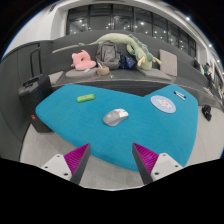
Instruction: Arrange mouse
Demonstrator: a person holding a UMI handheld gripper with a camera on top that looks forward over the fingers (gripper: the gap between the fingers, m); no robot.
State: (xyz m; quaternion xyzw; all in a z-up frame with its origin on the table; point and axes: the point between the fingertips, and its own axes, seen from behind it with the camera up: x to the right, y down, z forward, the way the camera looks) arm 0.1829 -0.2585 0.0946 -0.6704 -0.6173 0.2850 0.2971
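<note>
While the claw point(113, 160) hangs open and empty, the mouse point(116, 117) waits ahead on the teal worktop point(70, 118); approach underway, next advance and straddle it.

Gripper point(113, 160) body out of frame, only 2 finger ends visible; round sticker point(163, 102) markings illegible.

Grey mouse point(115, 117), teal table point(70, 120)
</note>
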